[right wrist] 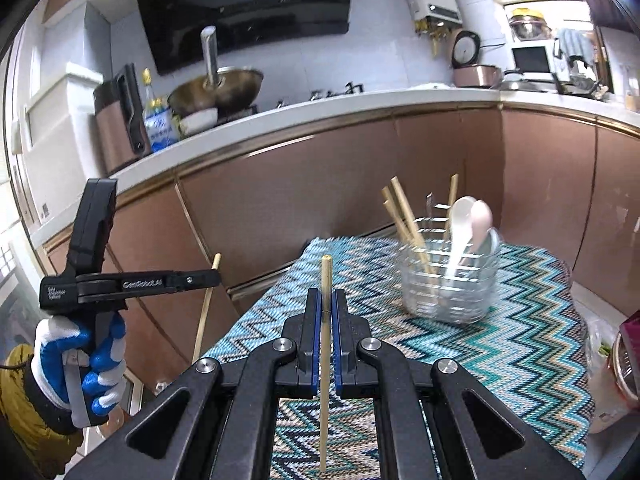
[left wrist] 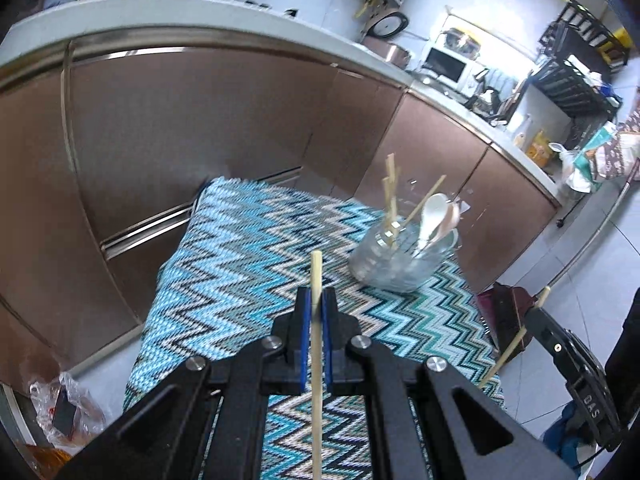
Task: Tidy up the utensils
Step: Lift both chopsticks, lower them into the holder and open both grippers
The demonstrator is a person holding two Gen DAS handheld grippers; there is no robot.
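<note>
A clear glass holder (left wrist: 402, 258) stands on the zigzag cloth (left wrist: 248, 240), holding several wooden chopsticks (left wrist: 390, 200) and a white spoon (left wrist: 430, 216) and a pink spoon. My left gripper (left wrist: 316, 300) is shut on a single wooden chopstick (left wrist: 316, 344), held above the cloth, short of the holder. My right gripper (right wrist: 327, 304) is shut on another chopstick (right wrist: 325, 360). The holder (right wrist: 450, 284) is ahead and to its right. In the right wrist view the left gripper (right wrist: 212, 276) shows at the left with its chopstick (right wrist: 206, 312), in a blue-and-white gloved hand.
Brown cabinet doors (left wrist: 180, 128) and a white counter (right wrist: 320, 108) lie behind the table. A wok (right wrist: 216, 92) and a bottle (right wrist: 158, 120) stand on the counter. A plastic bag (left wrist: 68, 412) lies on the floor at left. A pink container (right wrist: 624, 364) is at the right edge.
</note>
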